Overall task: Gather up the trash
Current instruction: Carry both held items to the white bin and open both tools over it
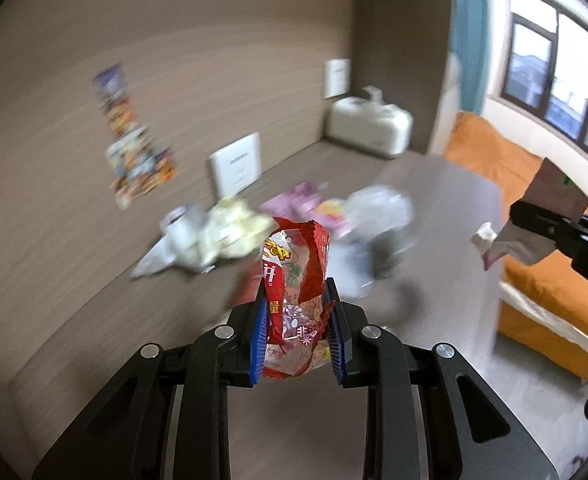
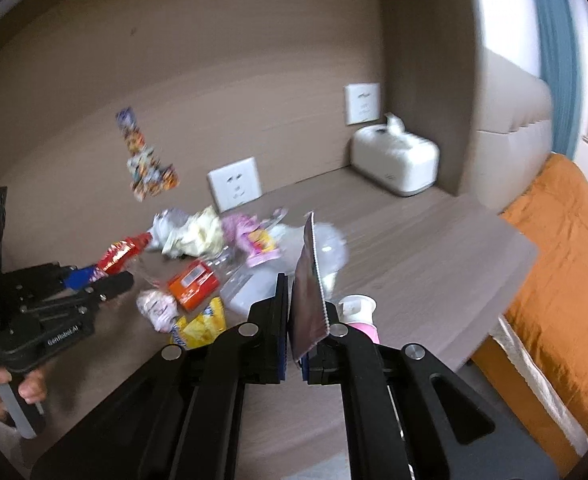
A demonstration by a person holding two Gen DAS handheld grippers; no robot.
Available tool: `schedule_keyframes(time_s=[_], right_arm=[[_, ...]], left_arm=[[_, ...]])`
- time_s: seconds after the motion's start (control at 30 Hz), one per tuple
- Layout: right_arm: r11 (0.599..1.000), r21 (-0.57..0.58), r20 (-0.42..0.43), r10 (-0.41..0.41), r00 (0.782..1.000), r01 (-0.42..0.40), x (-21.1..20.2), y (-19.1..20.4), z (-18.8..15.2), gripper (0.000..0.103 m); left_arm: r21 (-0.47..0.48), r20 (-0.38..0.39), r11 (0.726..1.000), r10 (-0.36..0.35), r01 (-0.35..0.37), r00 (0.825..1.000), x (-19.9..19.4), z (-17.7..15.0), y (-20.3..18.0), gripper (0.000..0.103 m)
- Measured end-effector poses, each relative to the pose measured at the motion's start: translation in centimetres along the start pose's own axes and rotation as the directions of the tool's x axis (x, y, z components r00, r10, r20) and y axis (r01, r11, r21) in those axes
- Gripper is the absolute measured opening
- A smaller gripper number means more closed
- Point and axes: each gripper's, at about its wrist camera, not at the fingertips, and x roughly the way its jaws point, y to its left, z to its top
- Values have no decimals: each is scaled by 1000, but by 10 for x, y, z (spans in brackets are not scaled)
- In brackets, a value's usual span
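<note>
- Across the wood-grain table [image 2: 434, 232]: loose trash pile [image 2: 213, 248] near the back wall, with an orange carton [image 2: 193, 283], a yellow wrapper [image 2: 201, 326], a pink packet [image 2: 253, 240] and crumpled paper [image 2: 191, 232].
- Orange bed [image 2: 554, 264] just beside the table's right edge.
- White tissue box [image 2: 396, 162] in the back corner, well apart from the pile.
- Left gripper [image 1: 296, 328]: jaws narrow, clamped on a red snack wrapper [image 1: 294, 264], held upright above the table.
- Right gripper [image 2: 294, 320]: jaws closed on a silvery foil packet [image 2: 308, 292], serrated edge facing right, off the table.
- Small pink-and-white cup [image 2: 358, 312] just behind the right jaw.
</note>
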Motion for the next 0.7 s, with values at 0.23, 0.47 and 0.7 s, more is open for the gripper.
schedule_keyframes(time_s=[0.23, 0.47, 0.7], right_arm=[[988, 102, 17, -118, 993, 116, -40, -54, -10, 6], [961, 188, -6, -204, 979, 202, -60, -109, -37, 6], [937, 273, -54, -209, 976, 215, -58, -173, -69, 6]], left_arm=[[112, 20, 984, -142, 139, 990, -3, 25, -66, 25], [197, -29, 941, -276, 276, 961, 16, 32, -147, 25], [283, -123, 877, -367, 387, 922, 49, 15, -240, 25]])
